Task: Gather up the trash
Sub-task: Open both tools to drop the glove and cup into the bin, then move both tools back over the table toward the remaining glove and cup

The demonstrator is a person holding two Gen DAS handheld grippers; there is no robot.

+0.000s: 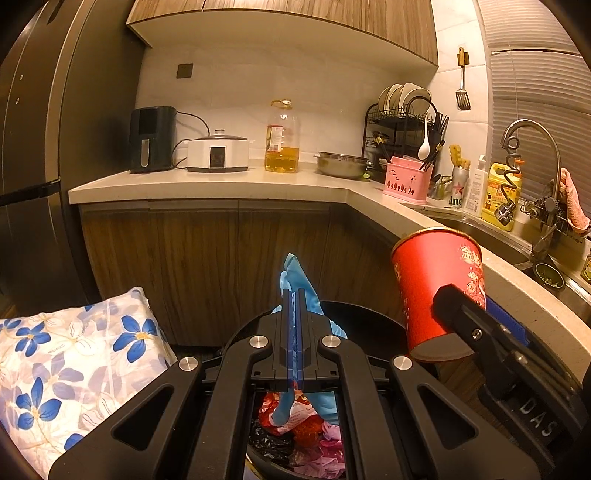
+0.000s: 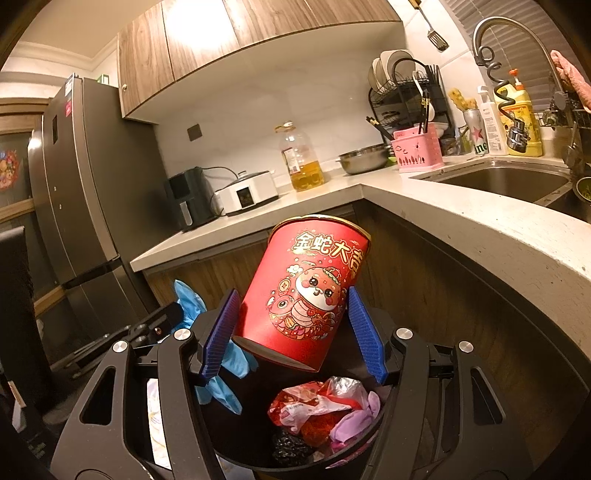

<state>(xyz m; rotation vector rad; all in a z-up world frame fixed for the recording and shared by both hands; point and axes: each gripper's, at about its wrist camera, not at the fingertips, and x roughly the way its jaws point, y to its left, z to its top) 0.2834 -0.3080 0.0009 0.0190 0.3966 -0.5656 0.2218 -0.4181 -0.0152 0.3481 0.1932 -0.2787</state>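
At frame centre, the left gripper point(image 1: 294, 306) pinches a blue glove point(image 1: 295, 277) and the right gripper point(image 2: 291, 325) clamps a tilted red cup point(image 2: 303, 291), both over the black bin point(image 2: 373, 439) below, seemingly for dropping.

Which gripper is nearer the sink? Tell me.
Right. The right gripper, holding the red cup, hangs beside the counter edge below the sink; the left gripper, clamping the blue glove, is farther away, over the bin.

A: Your kitchen's pretty cozy, warm yellowish light, wood-grain upper cabinets point(image 1: 288, 22) over a pale L-shaped countertop point(image 1: 207, 184).

B: Yep, you've also got a dark fridge point(image 2: 74, 206) on the left and window blinds point(image 1: 535, 81) behind the sink point(image 2: 502, 181).
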